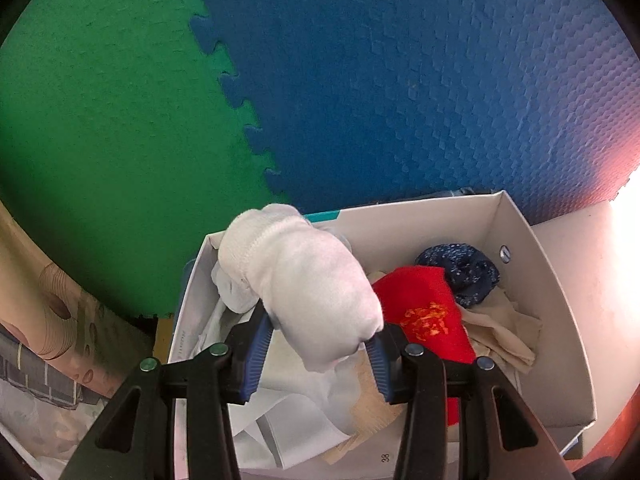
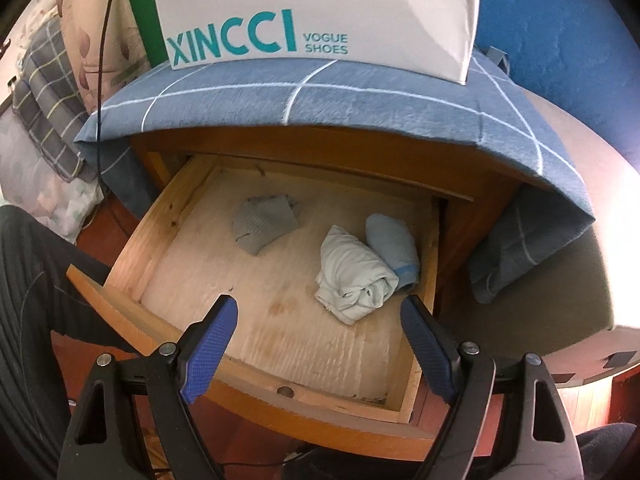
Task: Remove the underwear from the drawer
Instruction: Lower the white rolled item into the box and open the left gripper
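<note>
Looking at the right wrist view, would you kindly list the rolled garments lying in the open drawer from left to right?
Grey folded garment → pale rolled bundle → light blue roll against the drawer's right wall.

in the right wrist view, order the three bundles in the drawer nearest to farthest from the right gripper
From the right gripper:
1. White rolled bundle, just ahead of the fingertips, toward the drawer's right.
2. Pale blue bundle, right behind it against the right wall.
3. Grey folded bundle, farthest back, left of centre.
</note>
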The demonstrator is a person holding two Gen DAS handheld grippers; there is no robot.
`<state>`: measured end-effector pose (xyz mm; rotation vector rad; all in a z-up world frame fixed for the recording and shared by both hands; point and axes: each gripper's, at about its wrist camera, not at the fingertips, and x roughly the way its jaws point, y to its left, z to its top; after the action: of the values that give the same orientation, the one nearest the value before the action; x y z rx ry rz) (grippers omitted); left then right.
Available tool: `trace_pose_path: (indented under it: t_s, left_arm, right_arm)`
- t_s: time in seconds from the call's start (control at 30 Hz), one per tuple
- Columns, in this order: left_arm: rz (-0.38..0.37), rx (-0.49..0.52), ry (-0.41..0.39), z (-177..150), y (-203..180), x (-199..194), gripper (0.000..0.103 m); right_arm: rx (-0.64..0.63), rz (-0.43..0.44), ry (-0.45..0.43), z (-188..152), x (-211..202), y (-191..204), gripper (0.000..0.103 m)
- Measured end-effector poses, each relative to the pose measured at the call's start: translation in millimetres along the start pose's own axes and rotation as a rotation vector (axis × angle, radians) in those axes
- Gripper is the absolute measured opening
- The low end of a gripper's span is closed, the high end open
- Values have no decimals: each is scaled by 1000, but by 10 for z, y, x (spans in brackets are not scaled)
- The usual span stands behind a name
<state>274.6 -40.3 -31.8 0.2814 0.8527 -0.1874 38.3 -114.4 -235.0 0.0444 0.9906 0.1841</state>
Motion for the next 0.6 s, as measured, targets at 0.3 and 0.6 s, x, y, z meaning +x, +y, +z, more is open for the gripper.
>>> trace_pose_path:
  t_s: [0.3, 0.6]
  left_arm:
    - [27, -3, 41, 83, 25, 203, 45]
    - [11, -29, 47, 93, 61, 275, 52]
  right_arm:
    - [-17, 12, 22, -13, 52, 40, 81]
    - [-118, 6, 60, -58, 156, 263, 81]
